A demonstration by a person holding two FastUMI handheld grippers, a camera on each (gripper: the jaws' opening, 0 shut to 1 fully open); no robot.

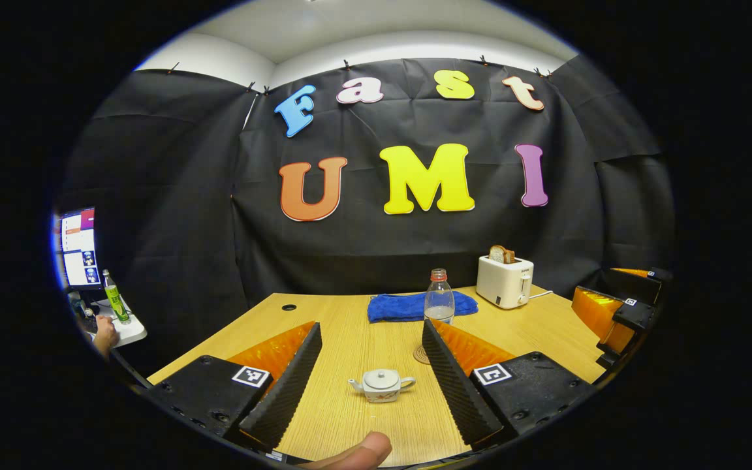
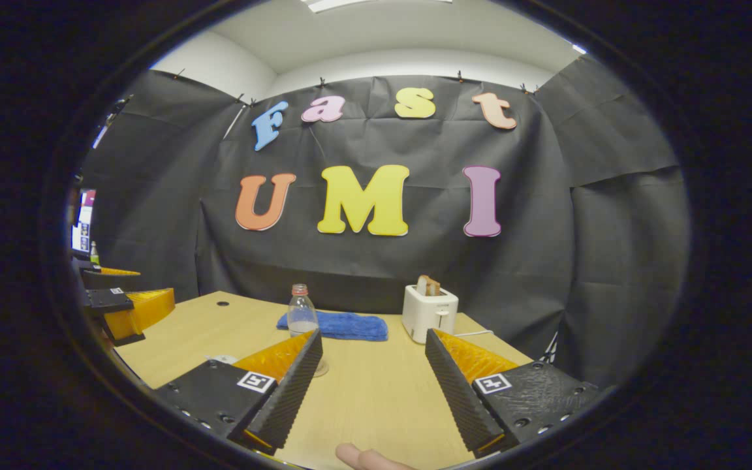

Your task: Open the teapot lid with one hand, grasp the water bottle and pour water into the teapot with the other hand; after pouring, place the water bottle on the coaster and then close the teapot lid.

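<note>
Opening stage of the task, seen along both tools. In the left gripper view, the left tool (image 1: 371, 365) is held above the near edge of the table (image 1: 343, 326), its fingers spread wide and pinching nothing. Between the fingers, toward the near edge, the teapot (image 1: 381, 385) is seen standing upright, with the lid (image 1: 381, 376) seated on it; the lid is thus not yet lifted. Behind the teapot, nearer the middle of the table, the water bottle (image 1: 439, 297) stands upright with a little water in it and its cap on. A round coaster (image 1: 421, 354) is partly visible just beside the inner edge of one finger; whether the bottle stands on it cannot be told. A blue towel (image 1: 408, 307) lies behind the bottle toward the far edge, and a toaster (image 1: 505, 281) holding a slice of bread is placed at the far right corner. The right tool (image 1: 614, 313) is seen at the right edge of the table.

In the right gripper view, the right tool (image 2: 373, 372) is likewise spread and empty, held over bare table, with the water bottle (image 2: 301, 313) beyond one finger and well apart from it.

Nothing is judged to be done: the lid is to be opened, the bottle grasped and poured, set on the coaster, and the lid closed.
</note>
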